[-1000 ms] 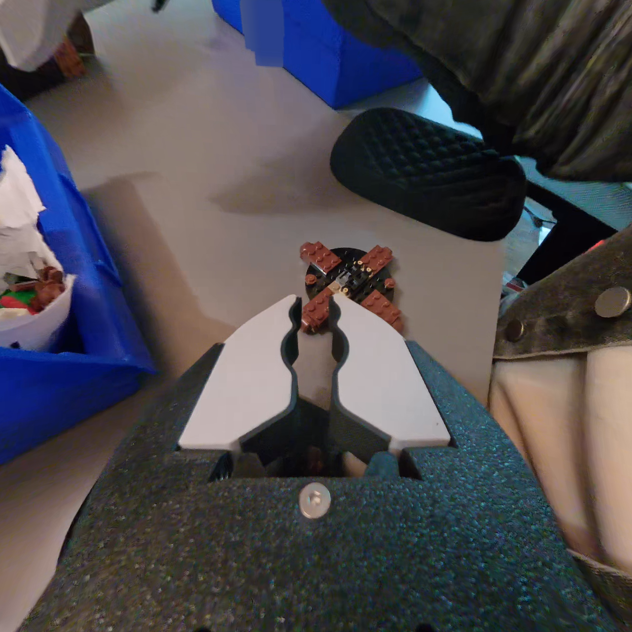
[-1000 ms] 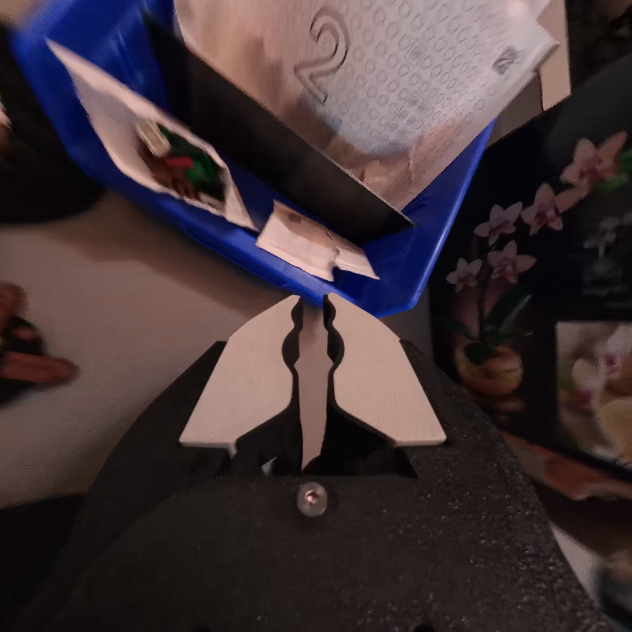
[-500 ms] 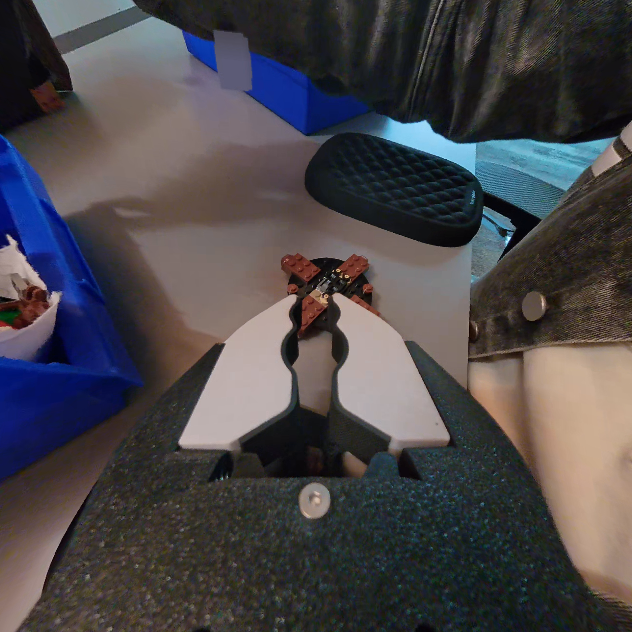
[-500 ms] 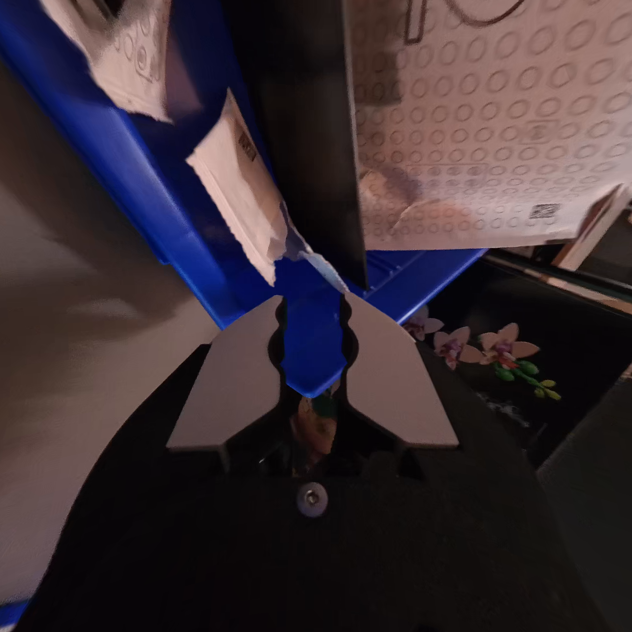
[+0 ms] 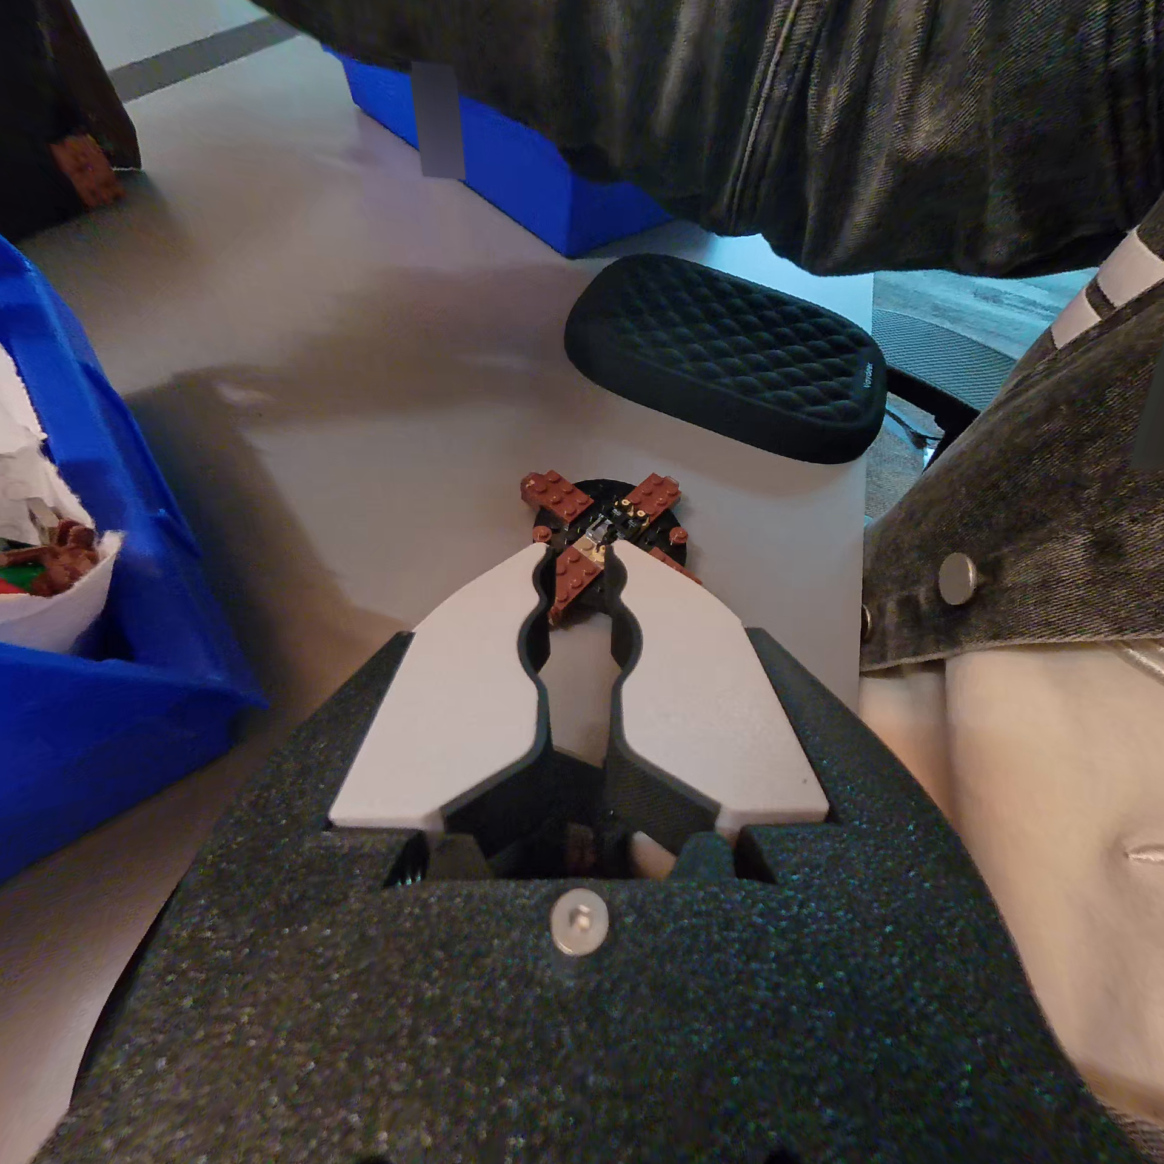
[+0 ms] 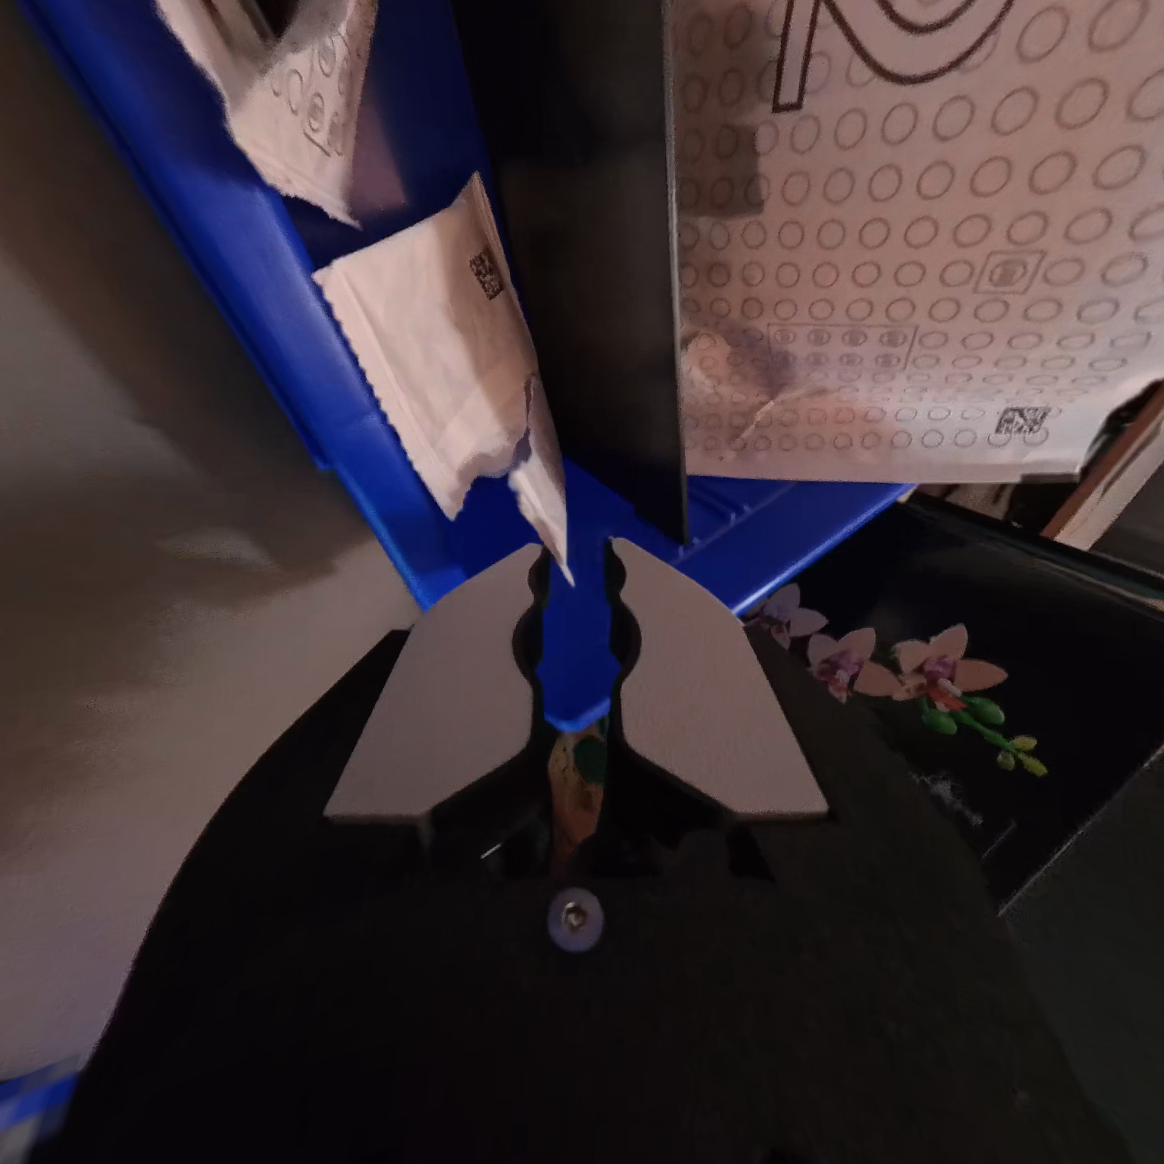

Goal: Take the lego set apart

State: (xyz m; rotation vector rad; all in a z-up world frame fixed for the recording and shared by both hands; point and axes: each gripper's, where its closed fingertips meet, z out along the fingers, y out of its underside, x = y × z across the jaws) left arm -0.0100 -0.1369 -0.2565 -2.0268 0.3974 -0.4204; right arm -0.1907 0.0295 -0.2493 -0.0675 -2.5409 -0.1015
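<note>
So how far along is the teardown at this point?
Partly done: loose brown and green pieces already lie in a white bag in the blue bin. In hand: the open left gripper is at the lego assembly, holding nothing. Left: four brown plates still cross its black round base. The right gripper is open at another blue bin.

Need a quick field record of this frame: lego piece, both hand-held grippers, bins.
lego_model: round black base with brown plates crossed in an X, on the table
left_hand-held_gripper: open, tips straddling the nearest brown plate
right_hand-held_gripper: open, over blue bin, empty
bin_contents: torn paper bags
</note>
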